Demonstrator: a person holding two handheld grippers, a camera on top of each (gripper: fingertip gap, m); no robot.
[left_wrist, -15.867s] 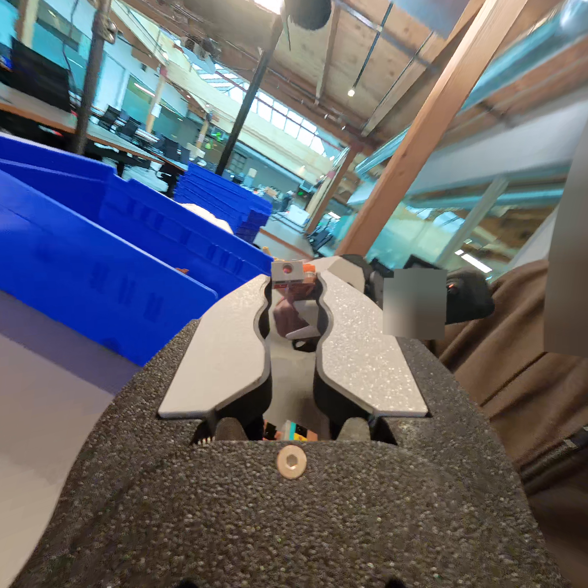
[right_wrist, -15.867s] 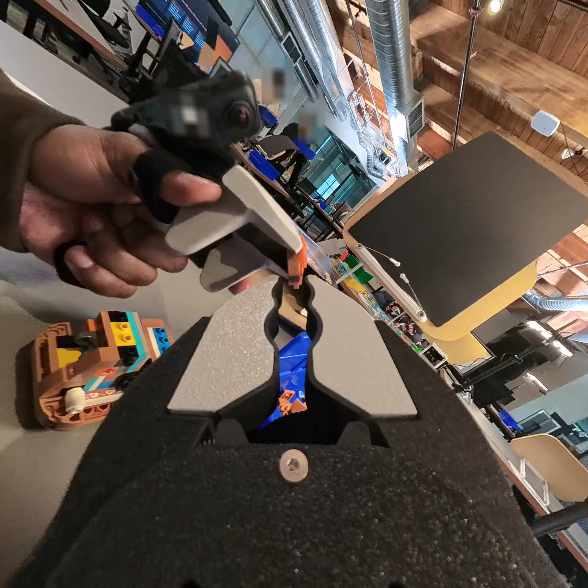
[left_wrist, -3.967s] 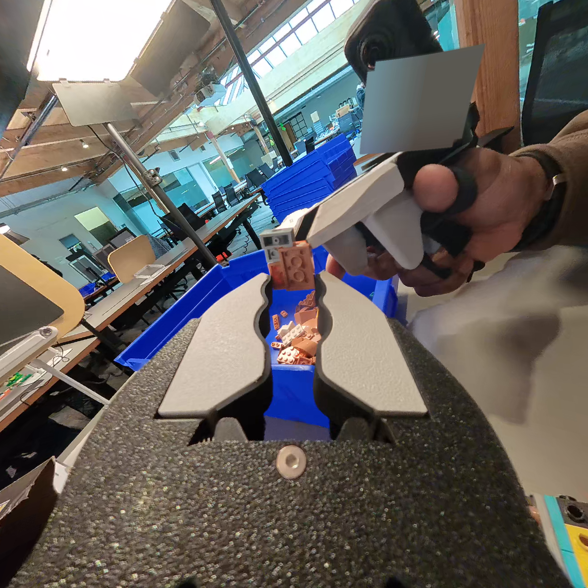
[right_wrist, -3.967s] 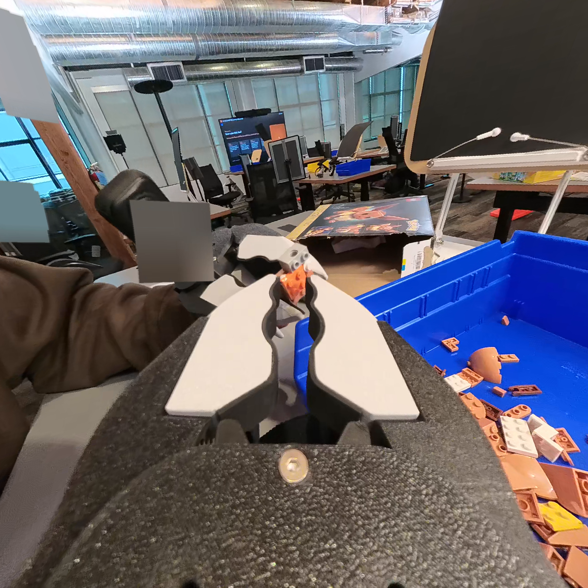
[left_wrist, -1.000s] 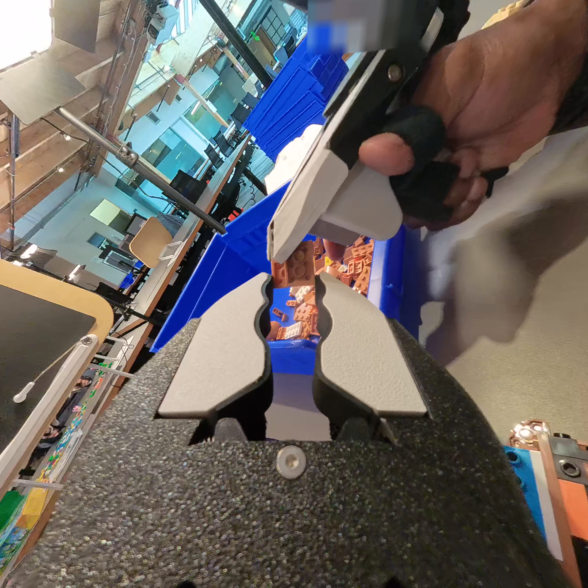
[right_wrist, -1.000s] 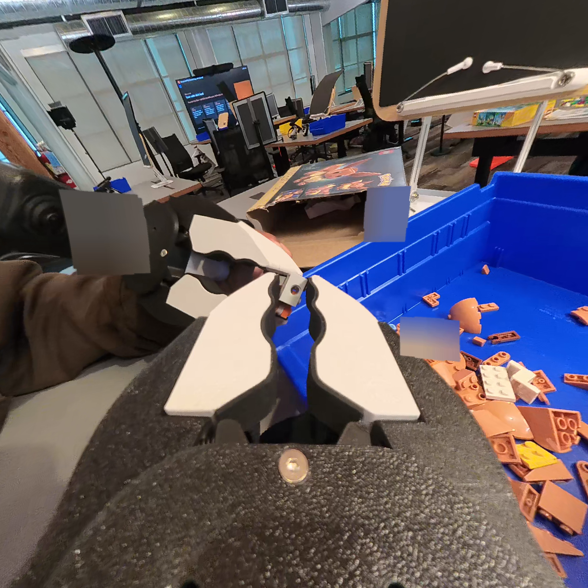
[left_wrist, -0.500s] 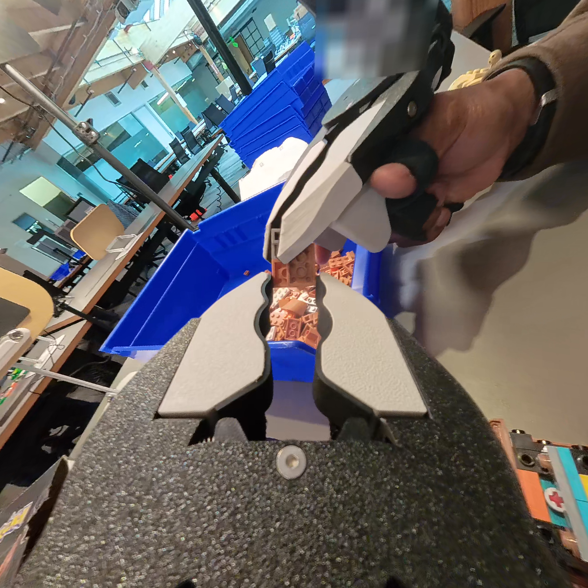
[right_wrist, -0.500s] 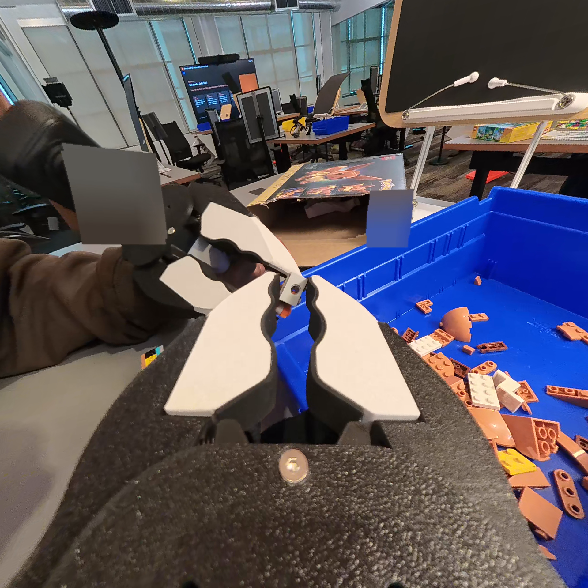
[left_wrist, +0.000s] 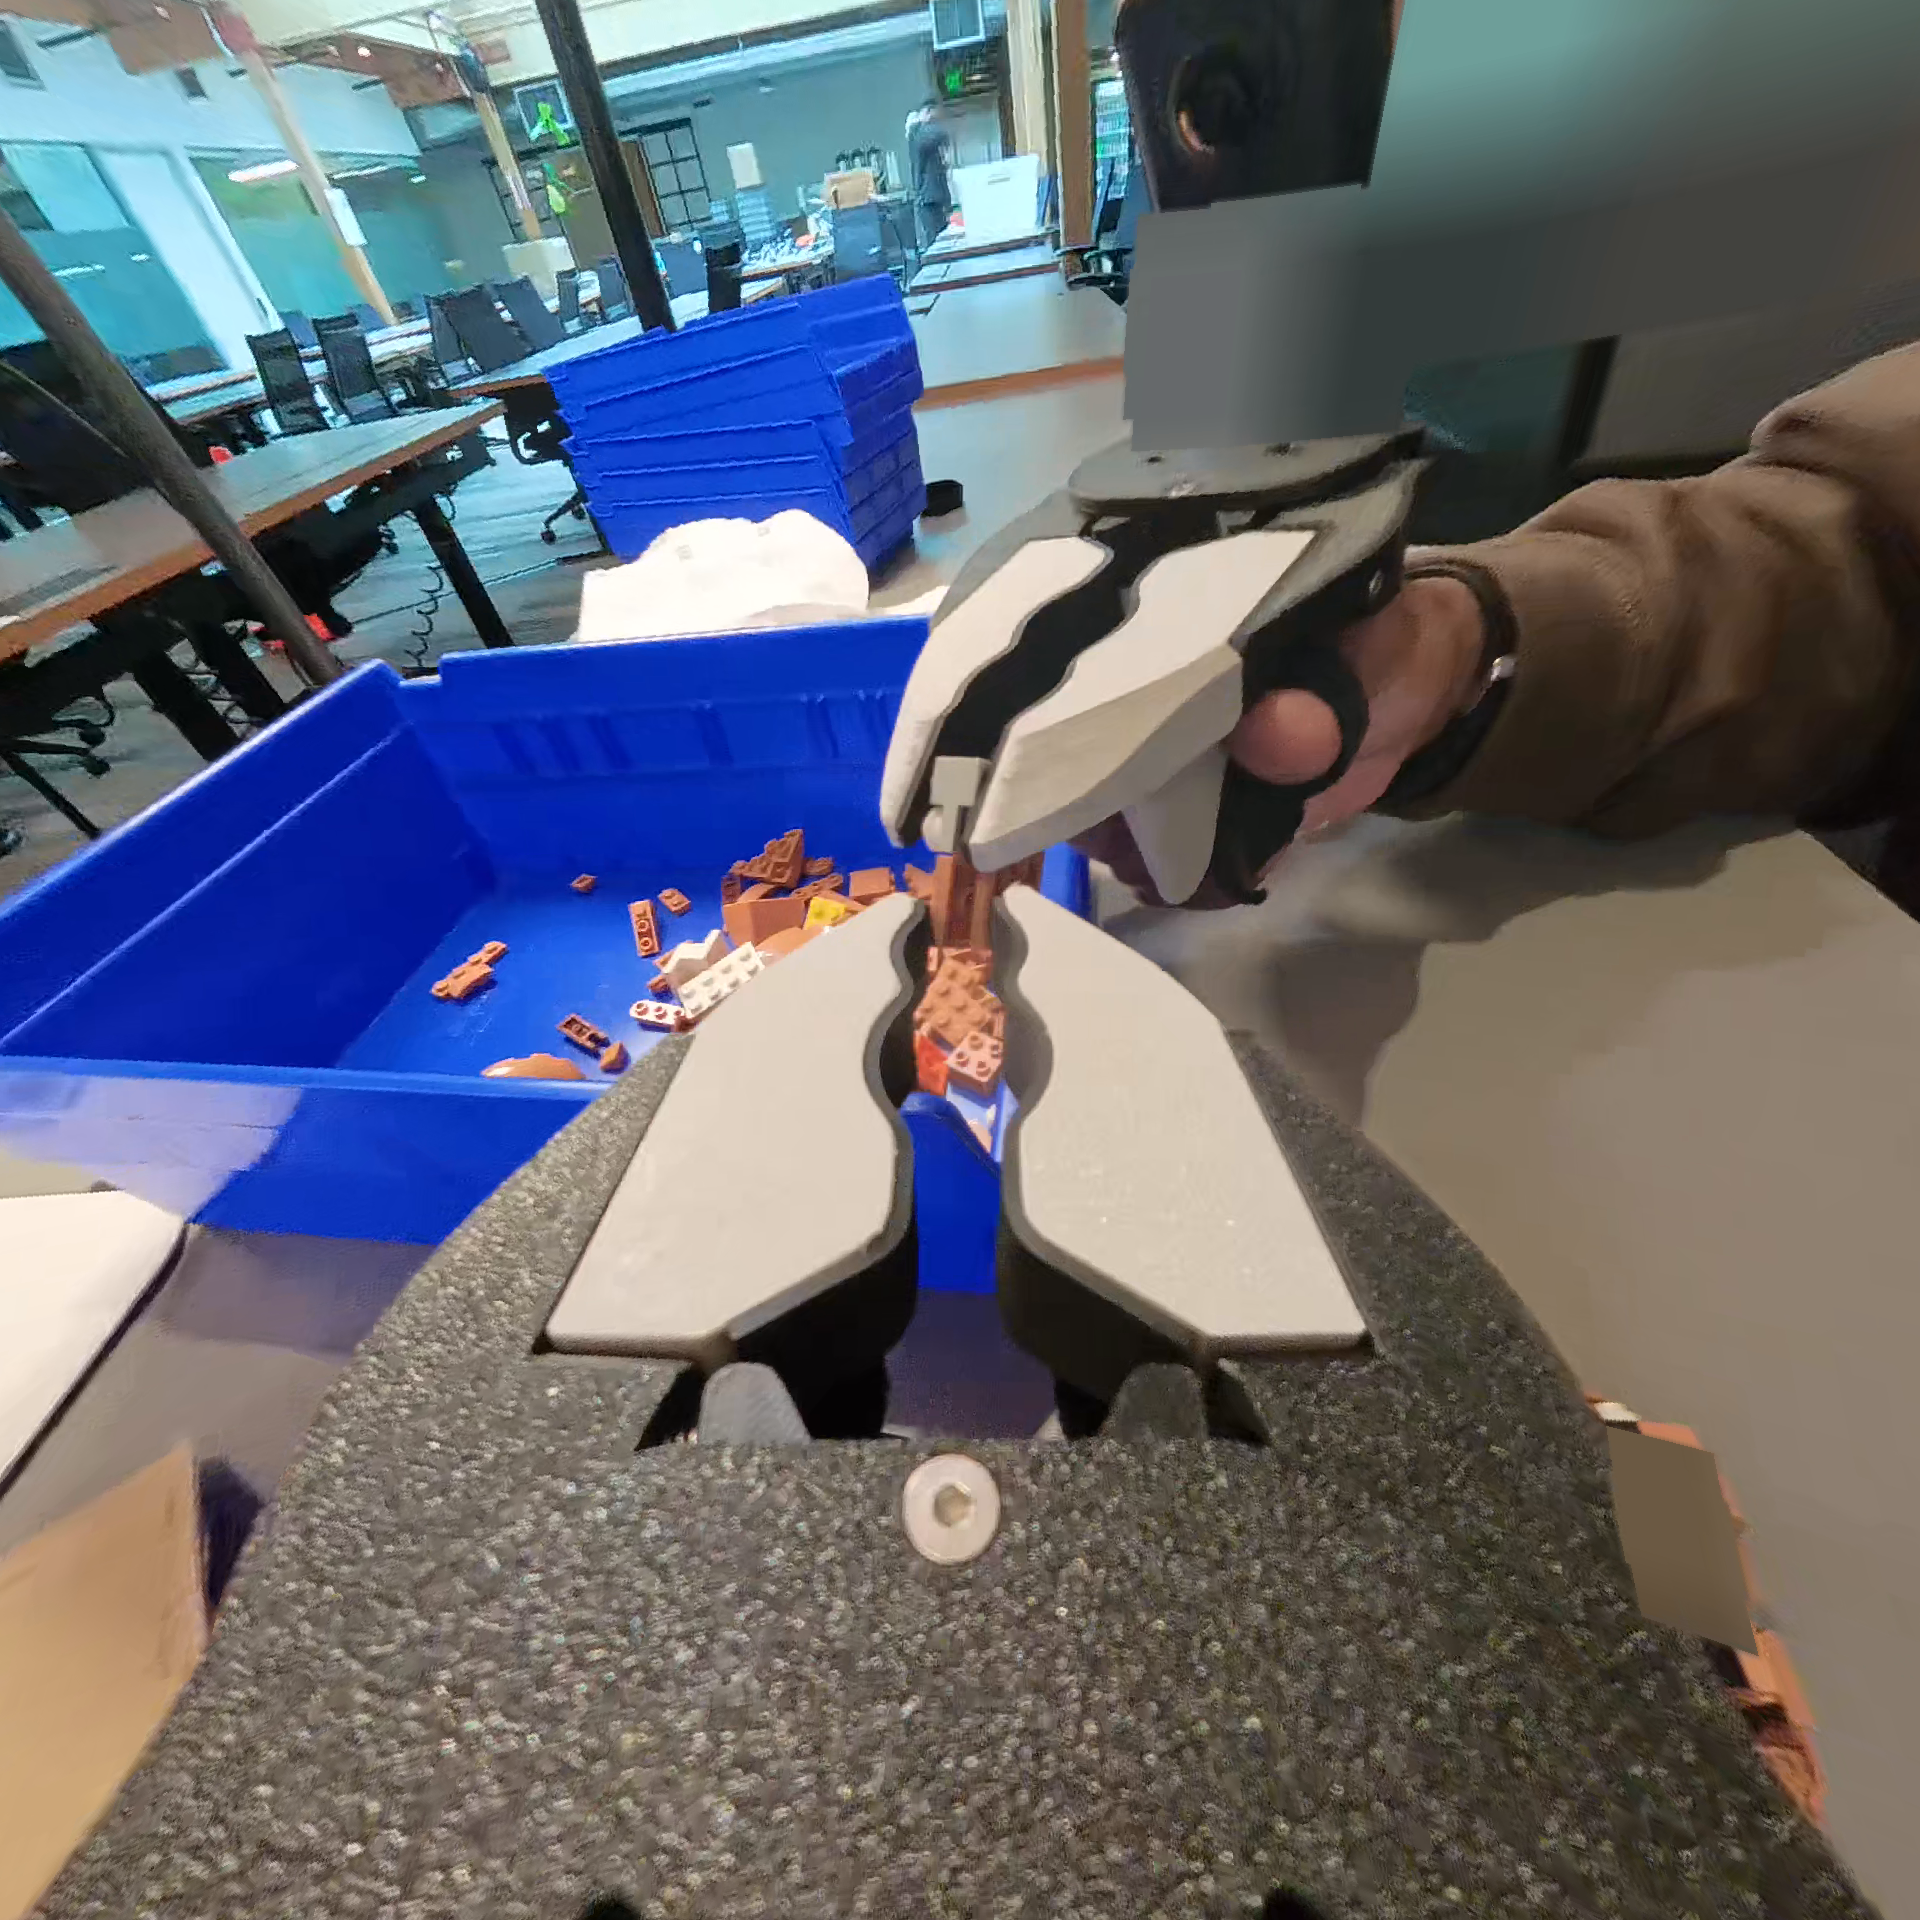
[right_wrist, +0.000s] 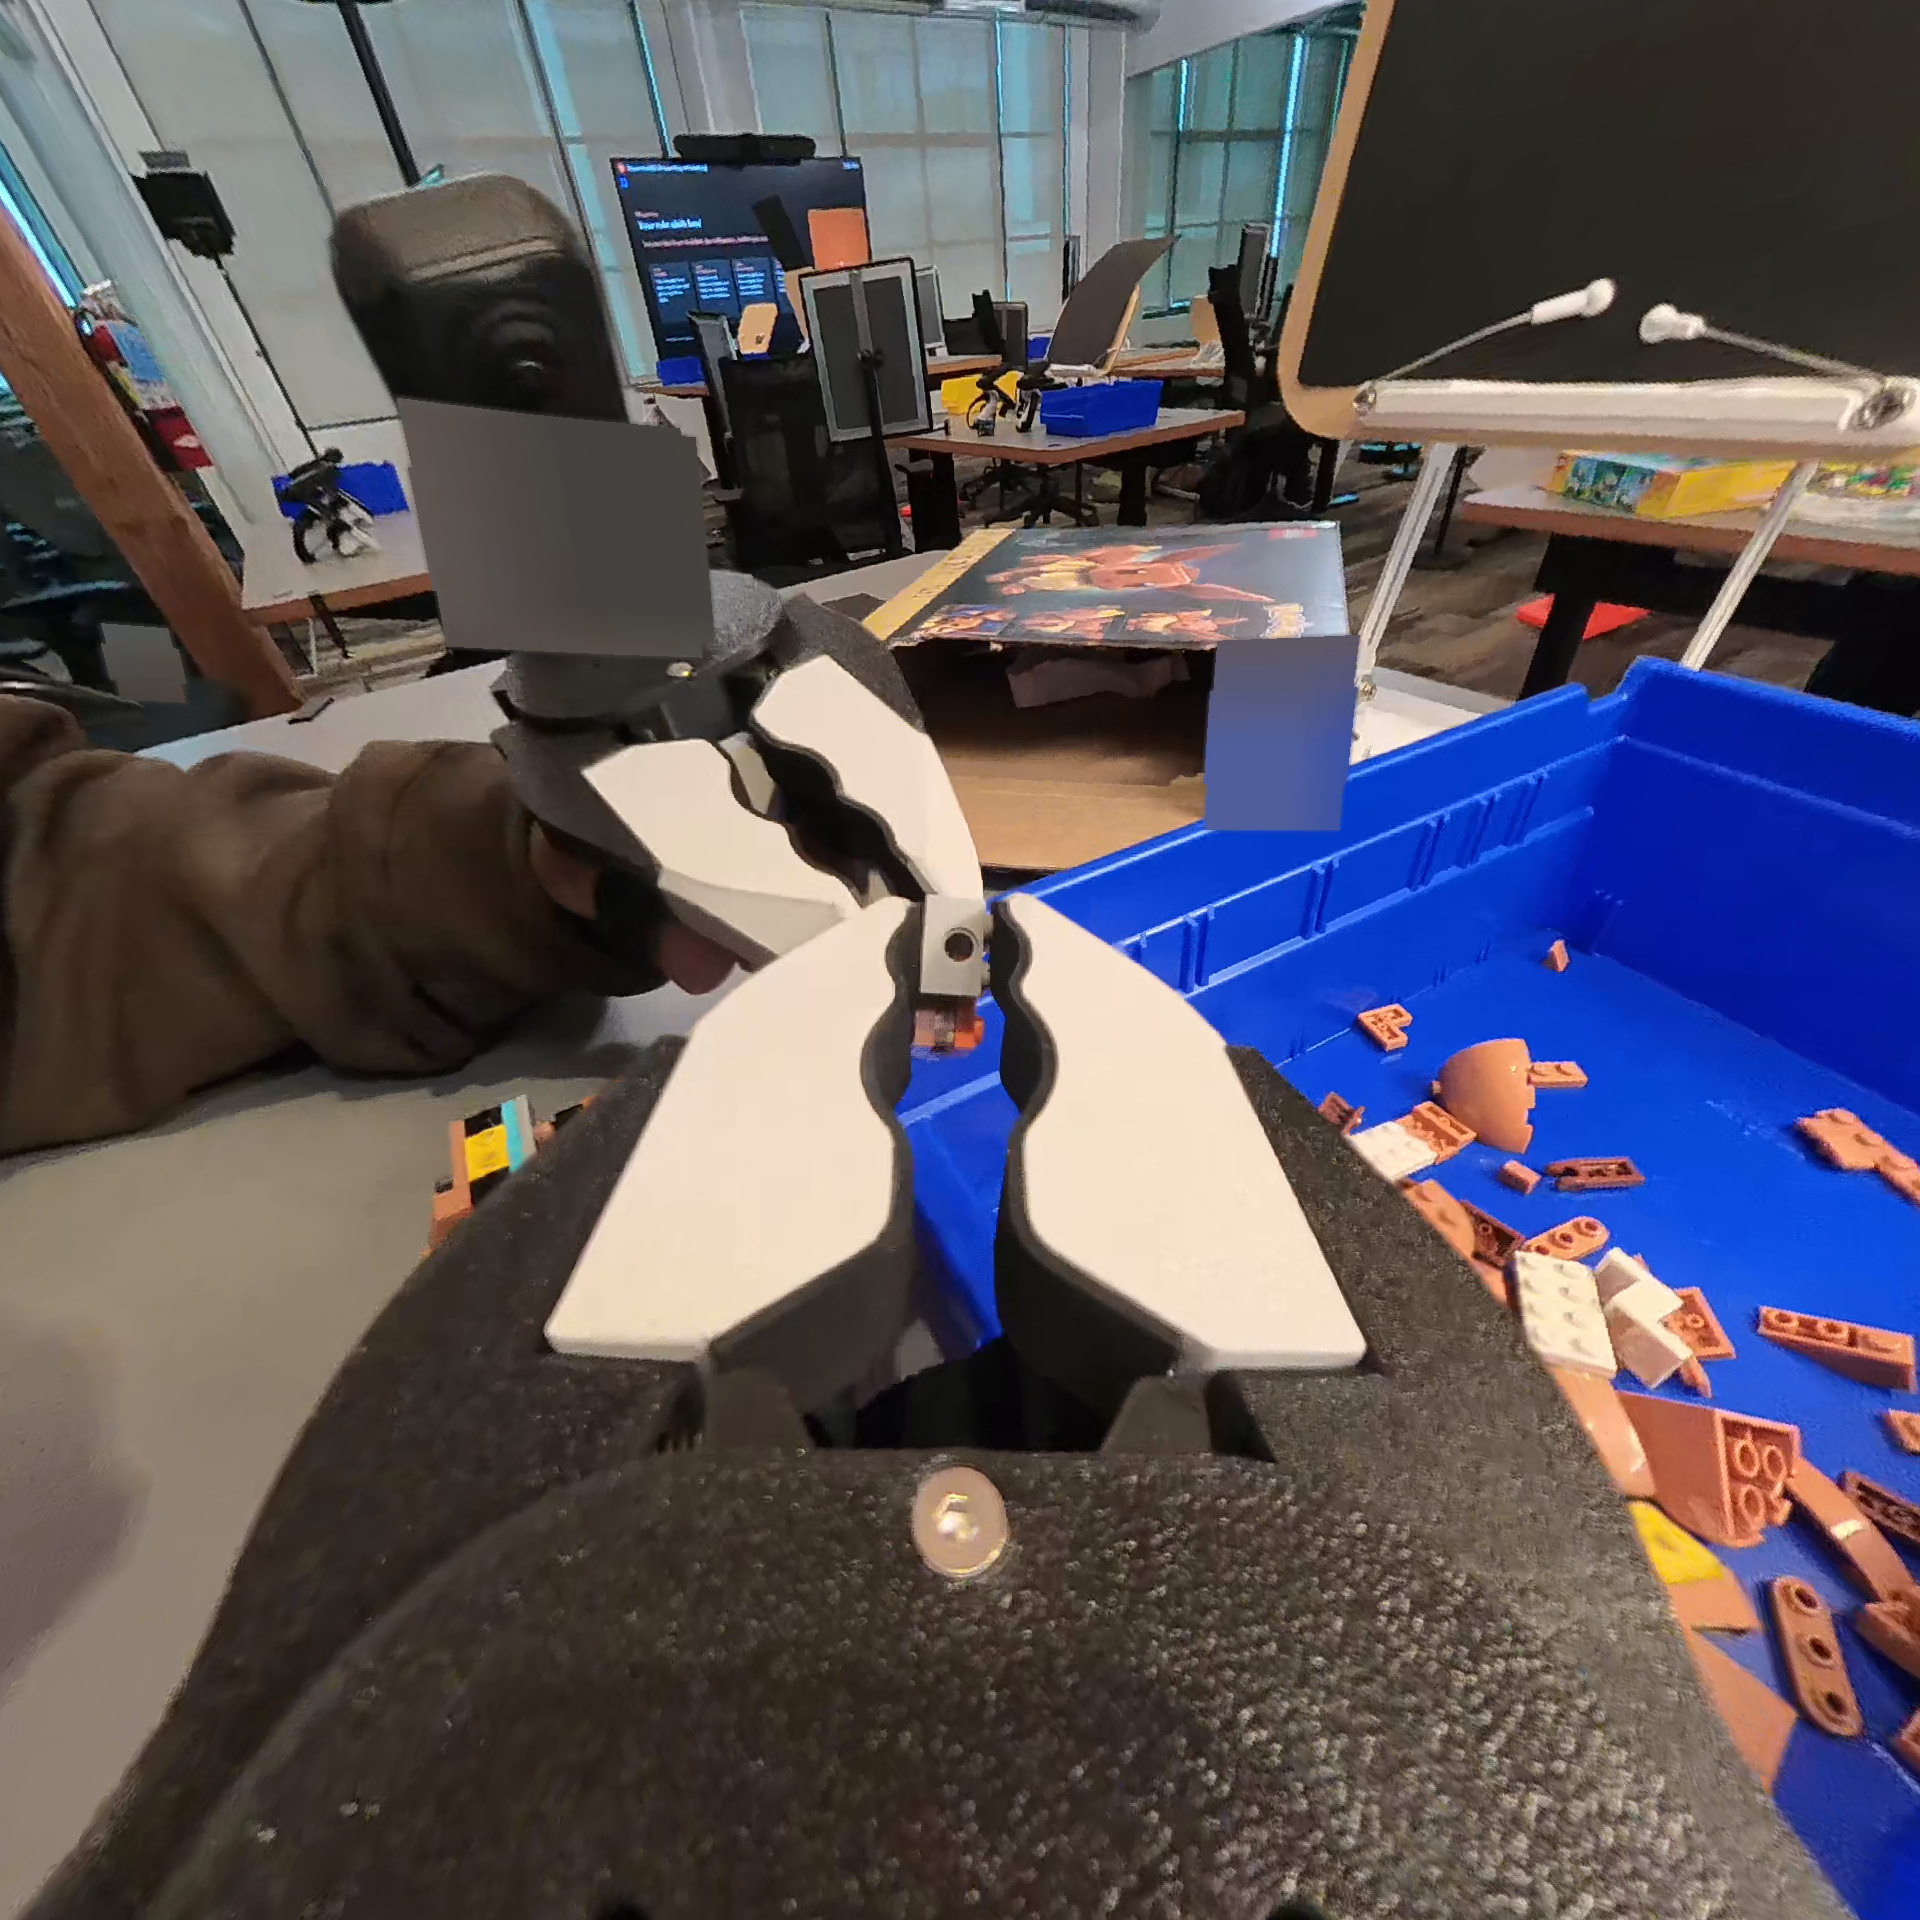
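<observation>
Both claws meet tip to tip over the near corner of the blue bin (left_wrist: 312, 790): my left claw (left_wrist: 961, 914) is clenched on a small reddish-brown brick piece (left_wrist: 961, 883), and my right claw (right_wrist: 948, 930) is clamped on a little grey brick with a round hole (right_wrist: 951, 951) that sits right on top of the brown piece. In my judgement these pieces are light, stiff plastic with smooth, slippery faces, so they want holding across flat opposite sides, well clear of the studs, with the push kept straight so nothing pivots out of the pads. Loose brown, white and yellow bricks (right_wrist: 1621, 1320) lie scattered on the bin floor below. A part-built multicoloured model (right_wrist: 488, 1143) rests on the grey desk (right_wrist: 208, 1299) beside the bin, and an open cardboard box (right_wrist: 1070, 727) stands behind it. Compared with half a second ago, the right claw now comes down from above more squarely rather than slanting in from the side, and the view has swung level, showing far more of the bin's floor.
</observation>
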